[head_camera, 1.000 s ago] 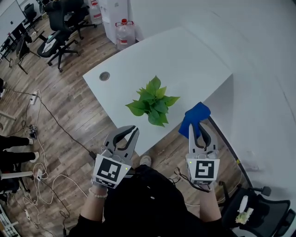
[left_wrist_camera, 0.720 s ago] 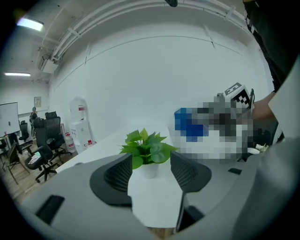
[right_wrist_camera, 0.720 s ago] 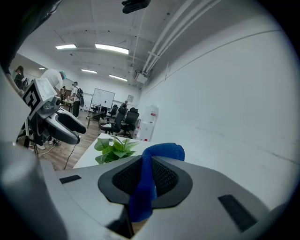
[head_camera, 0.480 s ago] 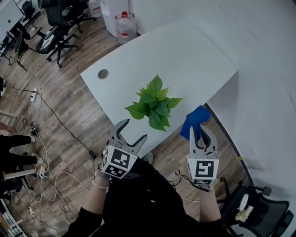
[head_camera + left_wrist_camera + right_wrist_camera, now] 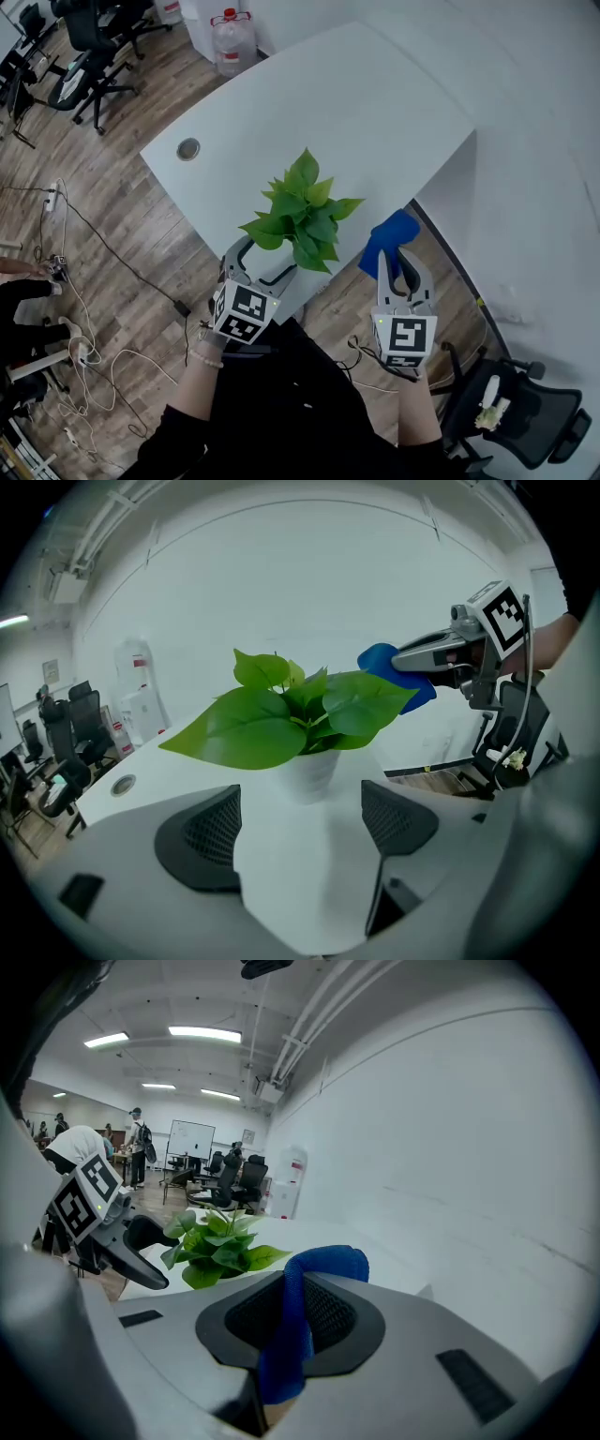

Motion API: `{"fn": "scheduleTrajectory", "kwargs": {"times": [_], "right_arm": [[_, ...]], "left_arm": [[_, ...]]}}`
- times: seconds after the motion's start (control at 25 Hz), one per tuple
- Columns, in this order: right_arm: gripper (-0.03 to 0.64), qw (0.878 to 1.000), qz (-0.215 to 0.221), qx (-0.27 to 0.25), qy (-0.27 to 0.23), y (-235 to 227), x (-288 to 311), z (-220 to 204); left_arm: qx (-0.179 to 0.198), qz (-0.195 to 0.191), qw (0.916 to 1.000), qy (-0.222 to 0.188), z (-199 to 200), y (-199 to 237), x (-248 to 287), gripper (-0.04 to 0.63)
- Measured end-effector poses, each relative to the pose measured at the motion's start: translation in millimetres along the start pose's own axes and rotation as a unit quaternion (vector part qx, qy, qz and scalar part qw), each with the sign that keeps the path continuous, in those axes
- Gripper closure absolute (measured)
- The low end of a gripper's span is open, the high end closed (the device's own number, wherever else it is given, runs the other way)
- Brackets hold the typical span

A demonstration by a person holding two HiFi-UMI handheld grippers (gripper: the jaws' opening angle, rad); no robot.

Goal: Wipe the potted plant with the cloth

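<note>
**Left jaws spread before the pot, blue cloth pinched in the right**

Head view: the potted plant point(image 5: 300, 211) stands near the front edge of a white table point(image 5: 375, 103), its green leaves spreading over the edge side. The left gripper point(image 5: 262, 262) sits at that edge just below the leaves, and its jaws have just been opening. The right gripper point(image 5: 401, 262) is off the table's right corner, with the blue cloth point(image 5: 386, 236) bunched at its tips and near the plant but apart from it. Office chairs point(image 5: 80, 70) and a water bottle point(image 5: 229, 42) stand on the wooden floor beyond.

Left gripper view: the two dark pads point(image 5: 202, 841) stand wide apart. The white pot point(image 5: 305, 771) is straight ahead beyond the gap – neither pad touches it. The cloth sits behind the right-hand leaves.

Right gripper view: the jaws are pressed together on the cloth, which rises in a fold above them and hangs below. The plant is ahead to the left, with the left gripper beside it.
</note>
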State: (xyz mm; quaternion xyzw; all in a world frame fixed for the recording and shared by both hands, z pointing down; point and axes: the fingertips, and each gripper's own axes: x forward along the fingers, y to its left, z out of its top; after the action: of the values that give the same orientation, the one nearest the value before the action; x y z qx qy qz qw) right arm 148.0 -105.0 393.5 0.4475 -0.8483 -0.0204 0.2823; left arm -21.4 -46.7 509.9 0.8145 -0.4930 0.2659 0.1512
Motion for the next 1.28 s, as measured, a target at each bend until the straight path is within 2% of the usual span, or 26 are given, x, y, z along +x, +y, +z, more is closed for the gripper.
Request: {"fn": "scheduleTrajectory", "kwargs": {"times": [0.56, 0.88, 1.08, 1.28], "right_arm": [[0.534, 0.999, -0.001, -0.018, 0.045, 3, 27, -21], [0.534, 0.998, 0.013, -0.045, 0.039, -4, 45, -25], [0.534, 0.995, 0.056, -0.081, 0.017, -3, 66, -20], [0.534, 0.987, 0.128, -0.094, -0.023, 2, 94, -7]], "left_arm": [[0.026, -0.041, 0.9987, -0.014, 18, 0, 37, 0.184], [0.013, -0.046, 0.9980, -0.041, 27, 3, 44, 0.186], [0.034, -0.037, 0.9980, -0.037, 25, 7, 46, 0.193], [0.056, -0.059, 0.9964, -0.026, 22, 10, 45, 0.210]]}}
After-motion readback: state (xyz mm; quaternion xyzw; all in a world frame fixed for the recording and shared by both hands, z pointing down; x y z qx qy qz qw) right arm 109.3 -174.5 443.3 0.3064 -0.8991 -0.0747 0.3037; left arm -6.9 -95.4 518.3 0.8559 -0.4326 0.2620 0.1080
